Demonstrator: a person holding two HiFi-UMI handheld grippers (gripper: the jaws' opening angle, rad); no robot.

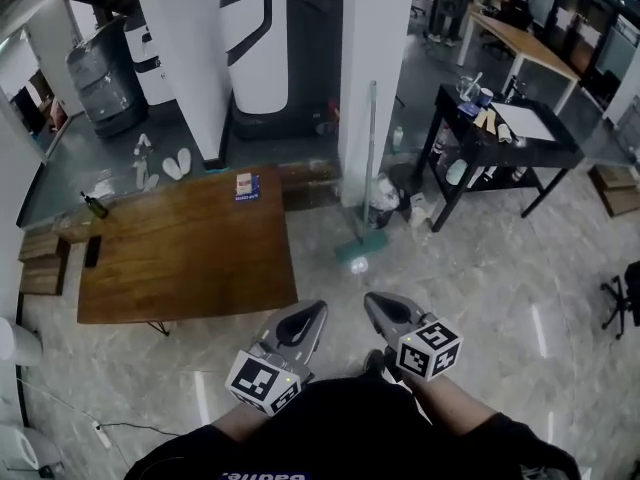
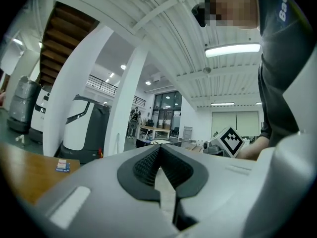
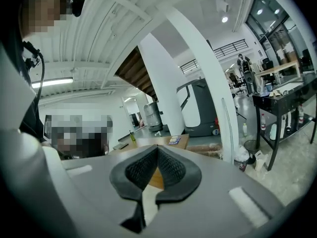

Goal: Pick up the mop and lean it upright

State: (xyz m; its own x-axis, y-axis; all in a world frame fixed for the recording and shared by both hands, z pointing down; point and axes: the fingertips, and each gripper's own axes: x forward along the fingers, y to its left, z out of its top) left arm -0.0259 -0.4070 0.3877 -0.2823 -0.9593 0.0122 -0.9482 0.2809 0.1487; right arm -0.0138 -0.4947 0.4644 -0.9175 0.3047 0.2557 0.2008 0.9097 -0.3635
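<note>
The mop [image 1: 367, 158] stands upright, its thin handle leaning against the white pillar [image 1: 378, 58] and its green head [image 1: 360, 247] on the floor. In the right gripper view the mop handle [image 3: 224, 128] shows as a pale line along that pillar. Both grippers hang close to the person's body, well short of the mop. My left gripper [image 1: 318, 309] is shut with nothing between its pads [image 2: 148, 165]. My right gripper [image 1: 370, 299] is likewise shut and empty, its pads [image 3: 171, 167] meeting at the tips.
A wooden table [image 1: 190, 253] stands at the left with a small box and a bottle on it. A black table [image 1: 505, 143] with clutter stands at the right. Bags [image 1: 385, 200] lie at the pillar's base. A grey machine [image 1: 285, 48] stands behind.
</note>
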